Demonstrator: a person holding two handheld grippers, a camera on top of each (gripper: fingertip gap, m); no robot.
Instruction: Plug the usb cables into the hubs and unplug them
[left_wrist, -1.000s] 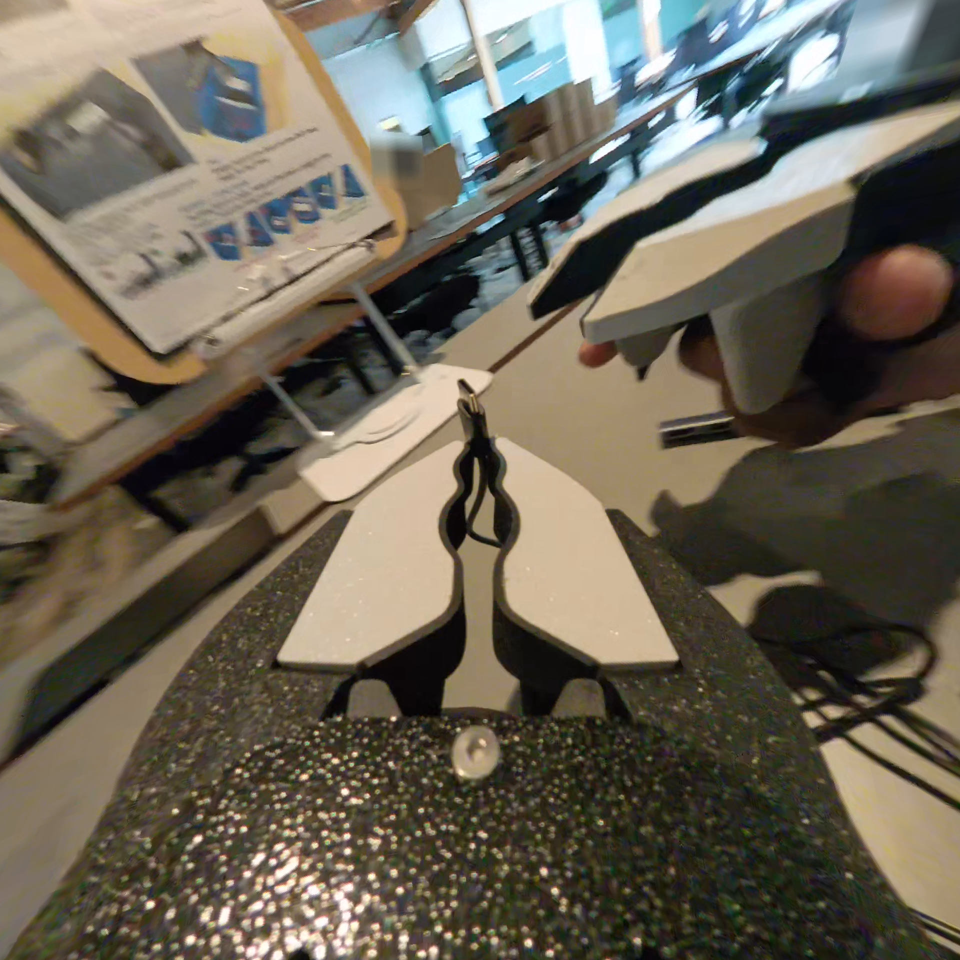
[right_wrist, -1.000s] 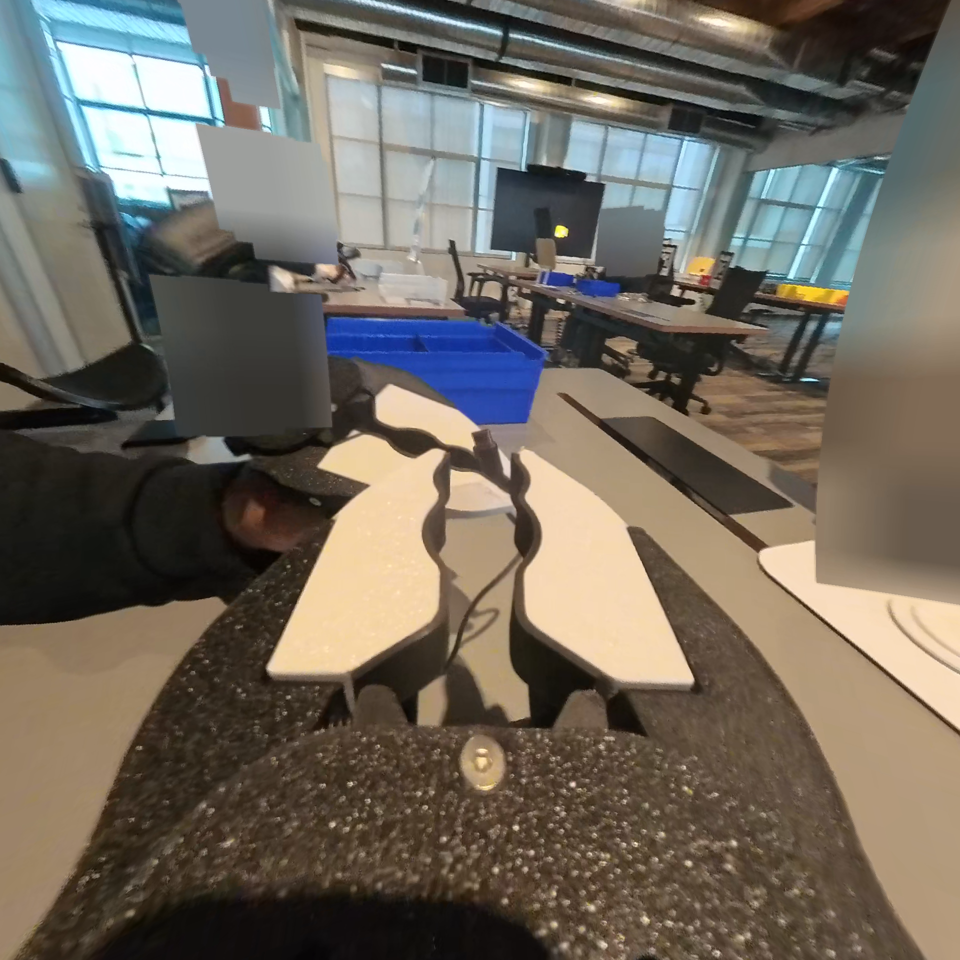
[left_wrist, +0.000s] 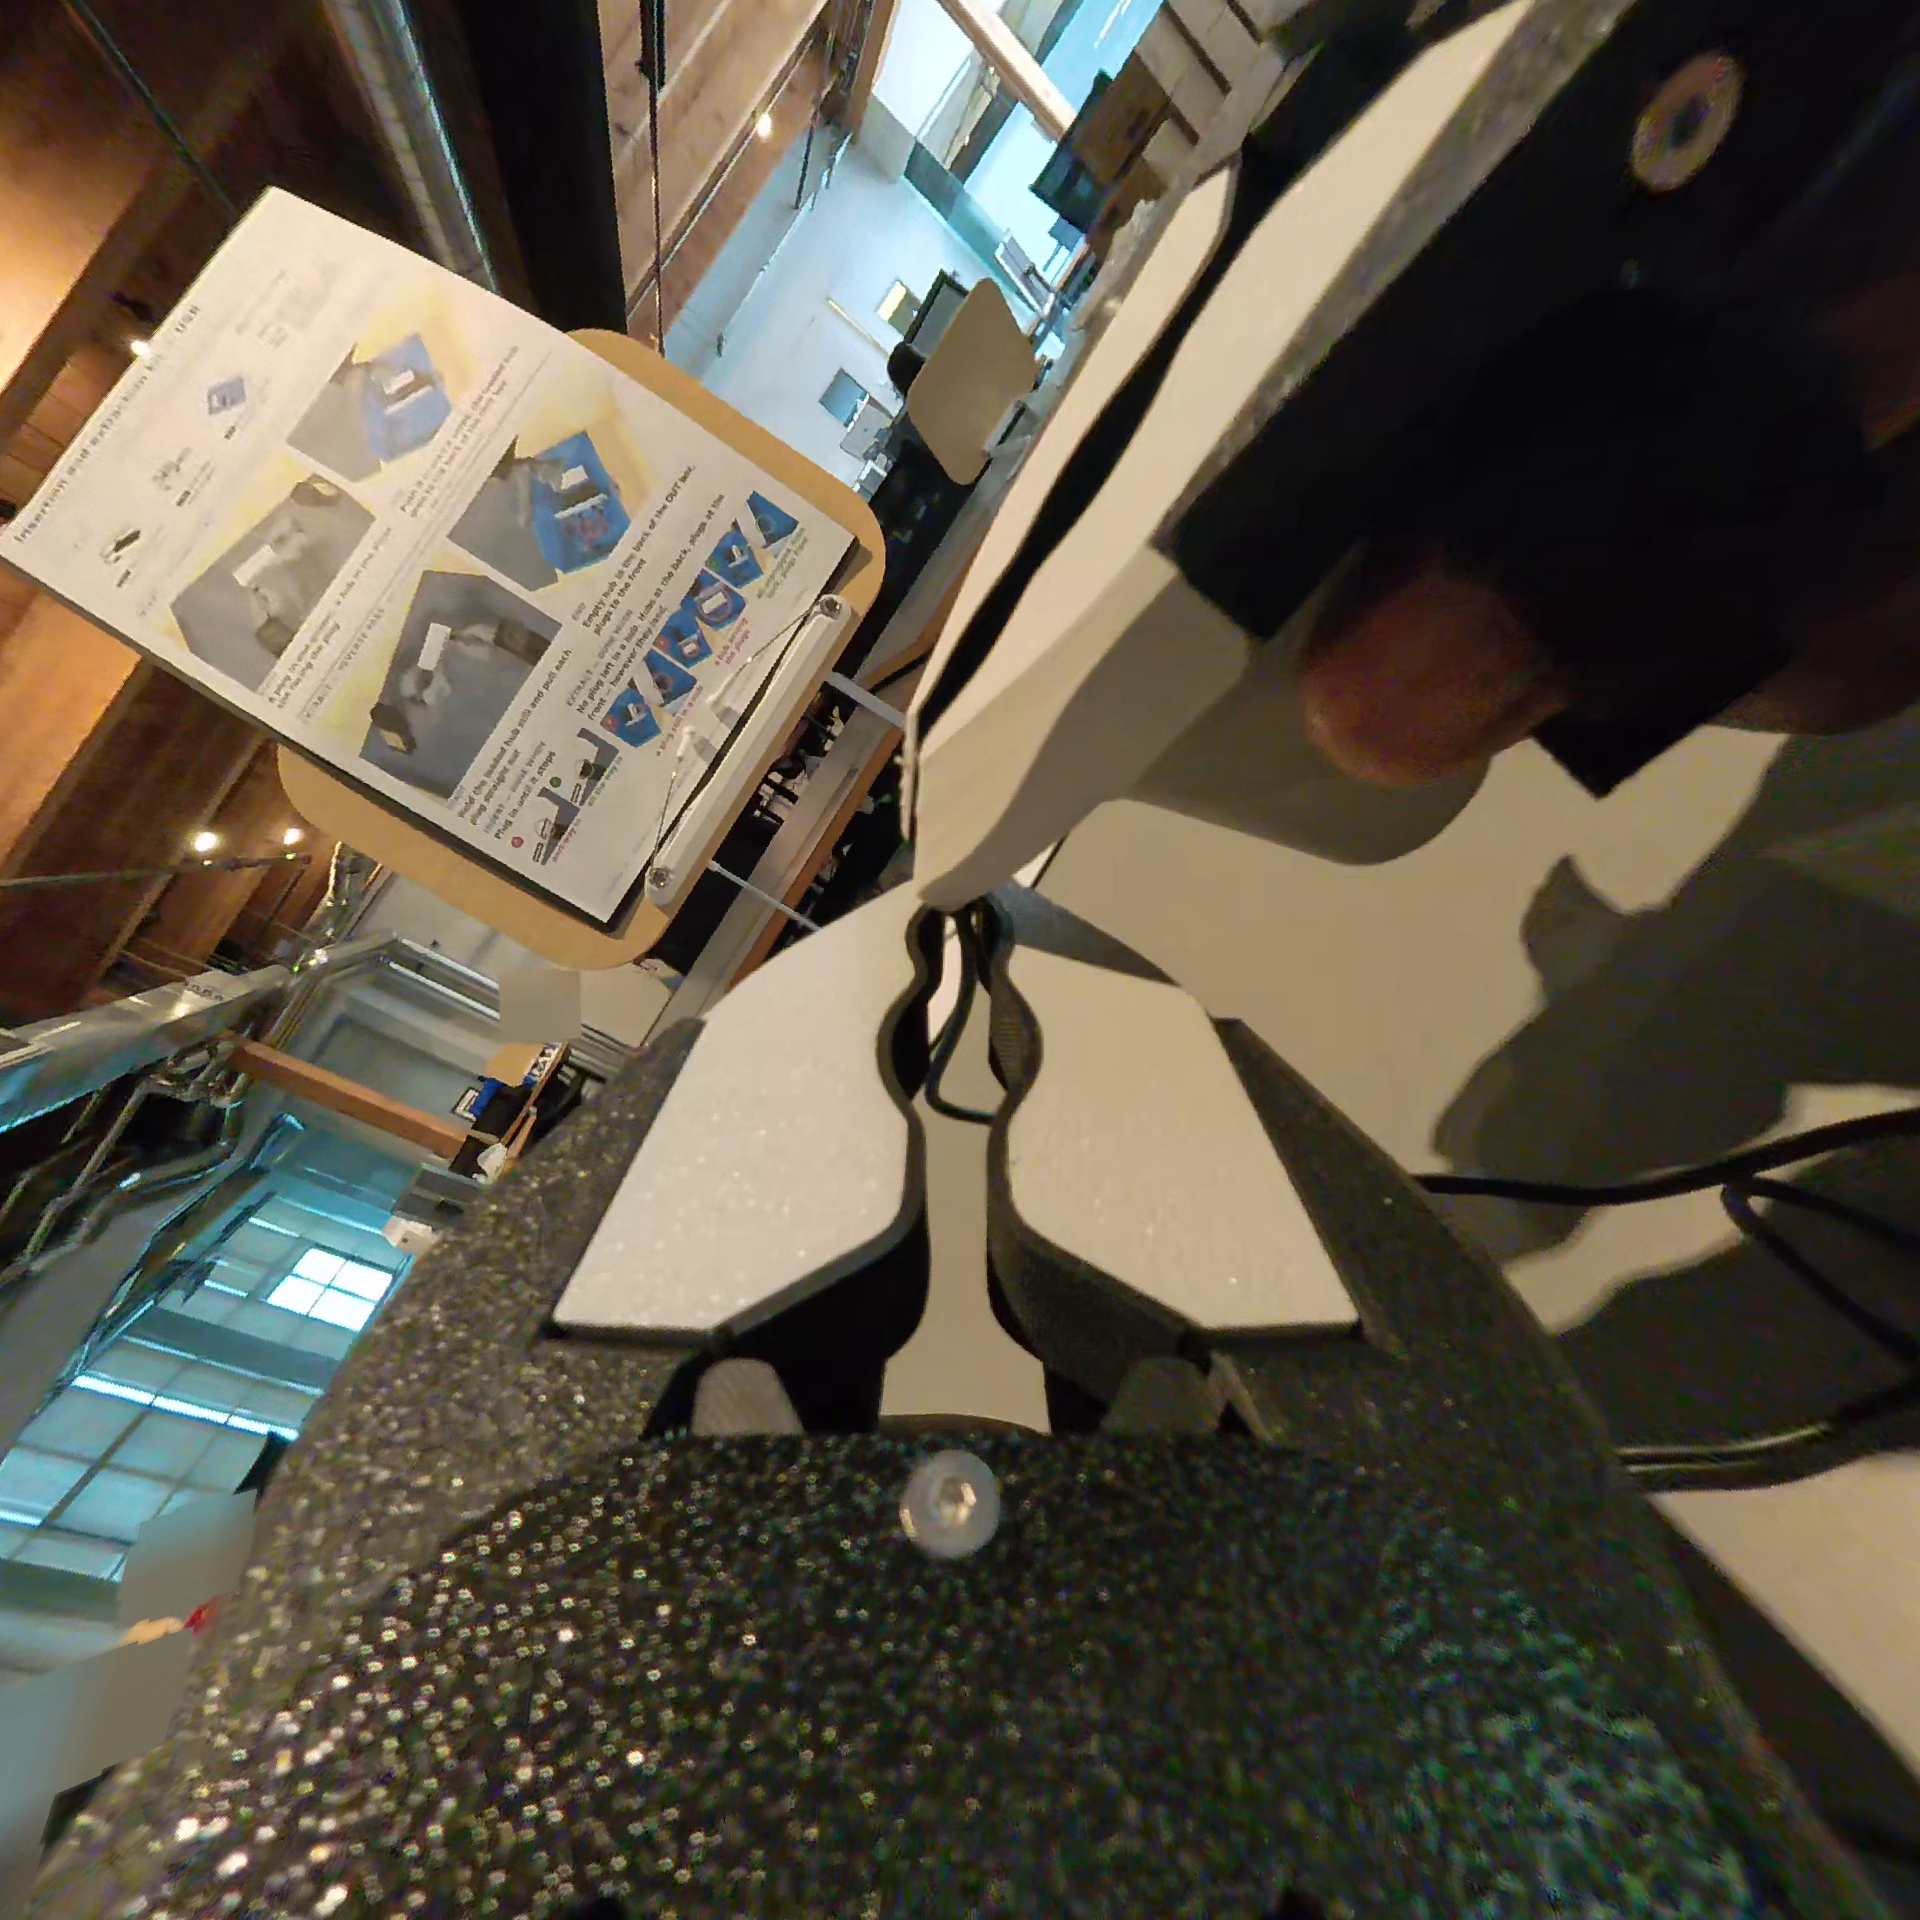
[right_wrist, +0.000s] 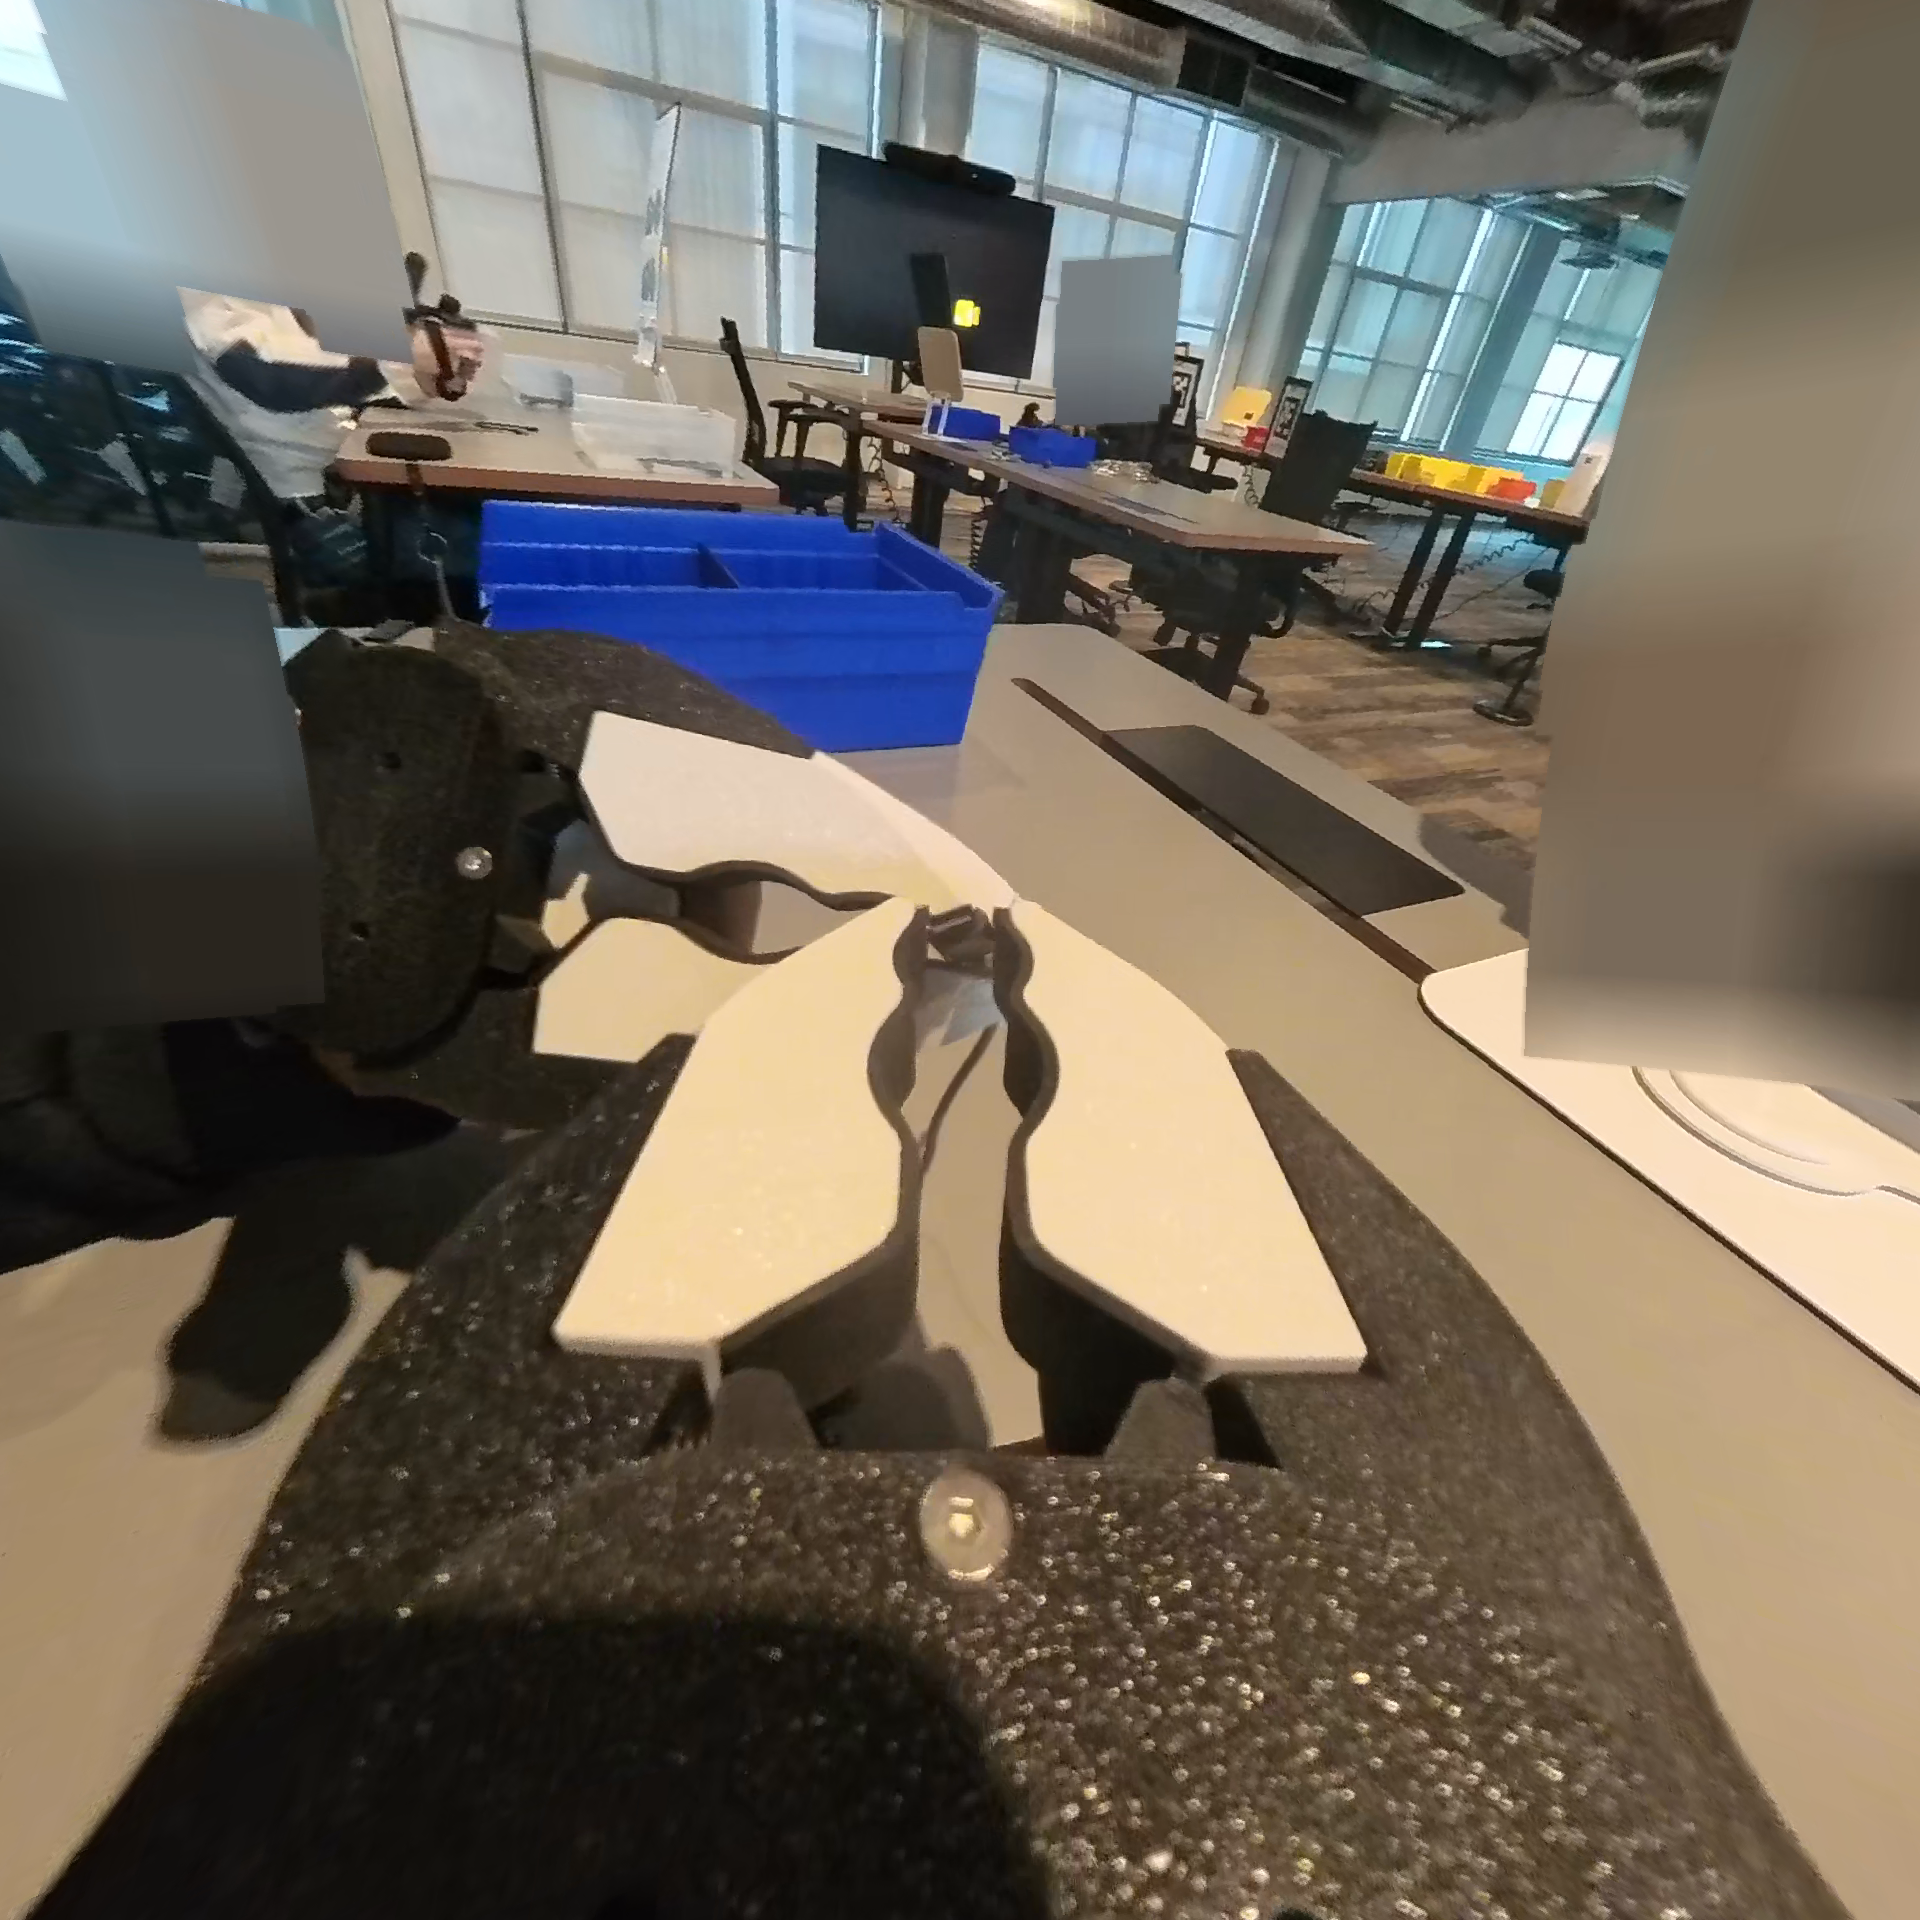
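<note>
My left gripper (left_wrist: 961, 925) is shut on a thin black usb cable (left_wrist: 940, 1049), which loops back between its fingers. The plug end is hidden where the tips meet my right gripper (left_wrist: 935, 883), which comes in from the upper right with a person's fingertip on it. In the right wrist view my right gripper (right_wrist: 956, 920) is almost closed around a small dark piece, apparently the usb plug (right_wrist: 951, 927). My left gripper (right_wrist: 914, 891) comes in from the left and touches those tips. I cannot make out a hub with certainty.
Both grippers are over a grey table (right_wrist: 1143, 717). A blue bin (right_wrist: 727, 623) stands at the back, and a black panel (right_wrist: 1278, 821) is set in the tabletop. A white stand base (right_wrist: 1714, 1132) holds a board with an instruction sheet (left_wrist: 436, 582). Loose black cables (left_wrist: 1714, 1184) lie to the right. The tips of both grippers are at nearly the same place.
My left gripper has rolled over and moved up to the right gripper. Their tips were apart before and now meet at the plug. The right fingers have closed a little.
</note>
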